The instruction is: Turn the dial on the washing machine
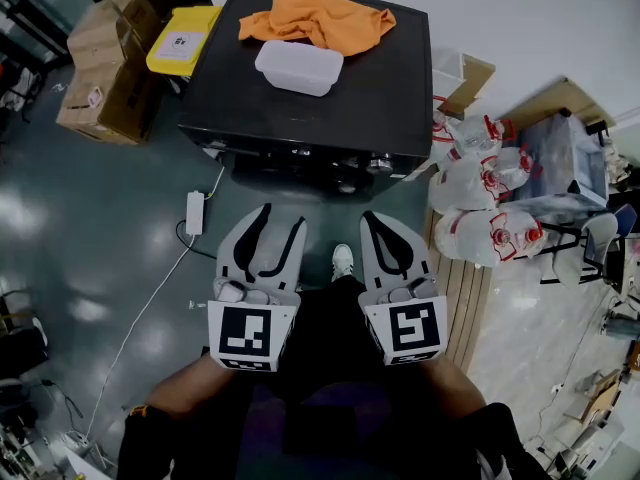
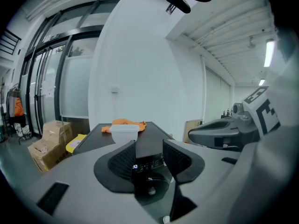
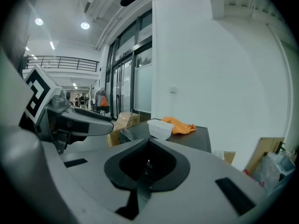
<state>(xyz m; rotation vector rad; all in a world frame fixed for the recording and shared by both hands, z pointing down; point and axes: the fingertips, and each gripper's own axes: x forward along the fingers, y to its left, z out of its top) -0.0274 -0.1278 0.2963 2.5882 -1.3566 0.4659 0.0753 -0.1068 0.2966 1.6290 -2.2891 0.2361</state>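
Standing in the upper middle of the head view, the black washing machine [image 1: 300, 108] carries an orange cloth [image 1: 320, 16] and a white plastic box [image 1: 298, 66] on its top. Below it, both tools hover well short of the front panel. The left gripper [image 1: 282, 218] has its fingers [image 2: 117, 162] apart with nothing between them; the right gripper [image 1: 378, 218] has its fingers [image 3: 113, 171] together and empty. A small round knob [image 1: 378, 165] on the panel's right looks like the dial, untouched. The approach has barely begun; next, one gripper must reach forward and close around that knob.
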